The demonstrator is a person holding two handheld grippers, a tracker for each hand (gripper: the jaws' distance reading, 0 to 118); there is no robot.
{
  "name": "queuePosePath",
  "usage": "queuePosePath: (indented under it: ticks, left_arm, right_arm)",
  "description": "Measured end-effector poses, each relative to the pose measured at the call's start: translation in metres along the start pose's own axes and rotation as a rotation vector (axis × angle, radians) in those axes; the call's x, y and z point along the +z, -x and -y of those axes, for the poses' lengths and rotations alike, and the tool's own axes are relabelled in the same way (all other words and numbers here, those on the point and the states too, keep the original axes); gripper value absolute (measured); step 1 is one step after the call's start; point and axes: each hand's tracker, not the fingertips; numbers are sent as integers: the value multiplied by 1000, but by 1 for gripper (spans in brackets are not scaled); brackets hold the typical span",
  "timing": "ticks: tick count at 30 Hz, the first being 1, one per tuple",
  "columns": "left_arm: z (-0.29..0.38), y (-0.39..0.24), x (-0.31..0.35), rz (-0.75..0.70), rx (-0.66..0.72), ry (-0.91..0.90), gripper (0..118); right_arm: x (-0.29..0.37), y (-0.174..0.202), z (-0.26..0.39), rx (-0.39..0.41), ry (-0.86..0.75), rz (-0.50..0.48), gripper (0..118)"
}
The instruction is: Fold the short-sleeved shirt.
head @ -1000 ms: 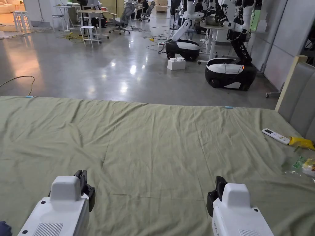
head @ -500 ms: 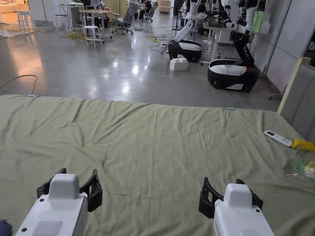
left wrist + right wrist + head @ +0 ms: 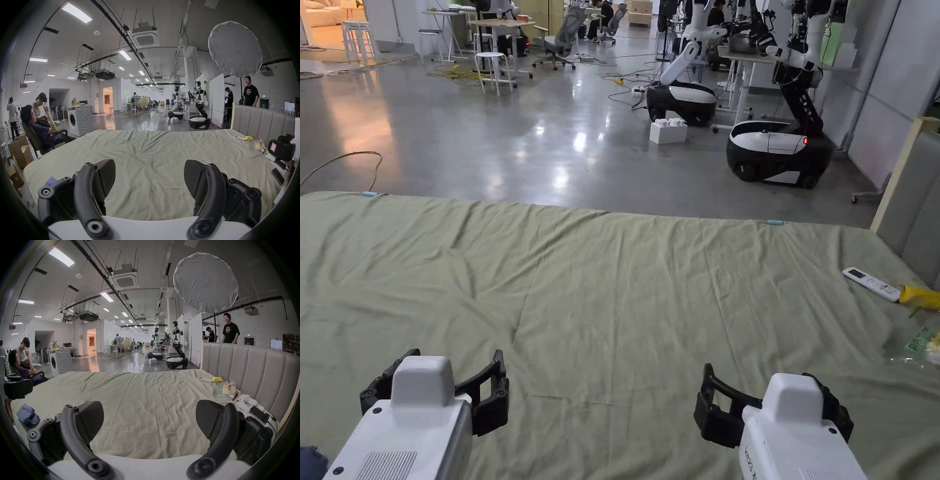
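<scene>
Green sheet (image 3: 612,281), creased all over, covers the bed, and both grippers hang low over its near edge, well apart from each other. The left gripper (image 3: 452,357) has its fingers (image 3: 494,390) spread wide with nothing between them; its own view shows the same gap in the left gripper (image 3: 149,162), bare sheet (image 3: 149,146) showing through. The right gripper (image 3: 762,376) is likewise spread wide and holds nothing, and in its own view the right gripper (image 3: 149,402) frames only wrinkled sheet (image 3: 146,394).

The blue cloth (image 3: 27,417) lies bunched on the sheet at the bed's left side, just beyond the left gripper and clear of both. It is crumpled, so I cannot tell its sleeves or collar. A corner of it shows at the bottom left of the head view (image 3: 309,464) and beside the left fingers in the left gripper view (image 3: 51,180).

At the far right of the bed a white remote (image 3: 870,284) lies next to a yellow item (image 3: 919,295), close to the grey padded headboard (image 3: 909,200). Beyond the bed, on the shiny floor (image 3: 487,137), stand two wheeled robots (image 3: 778,147). A washer (image 3: 80,119) stands to the left, with seated people (image 3: 37,123) near it.
</scene>
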Motion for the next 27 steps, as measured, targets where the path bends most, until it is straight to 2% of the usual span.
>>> queuePosePath:
  ticks: [3,6,13,16,20,22,27]
  left_arm:
    - [-2,2,0,18,0,-17,90]
    - [-4,7,-3,39,38,-21,103]
    - [-8,9,-5,34,42,-41,108]
    - [-8,10,-5,37,29,-52,109]
    - [-7,12,-4,33,39,-68,109]
    - [-7,12,-4,36,47,-68,109]
    - [-5,10,-6,37,39,-50,109]
  right_arm:
    - [-2,1,-2,-7,3,3,118]
    - [-2,2,-3,-2,-24,-28,118]
    - [-4,11,-9,23,-18,-6,118]
    - [-8,10,-11,-36,29,19,118]
    - [-13,13,-17,10,38,71,118]
    - [-14,12,-20,9,49,61,118]
    - [-13,8,-23,-65,77,10,118]
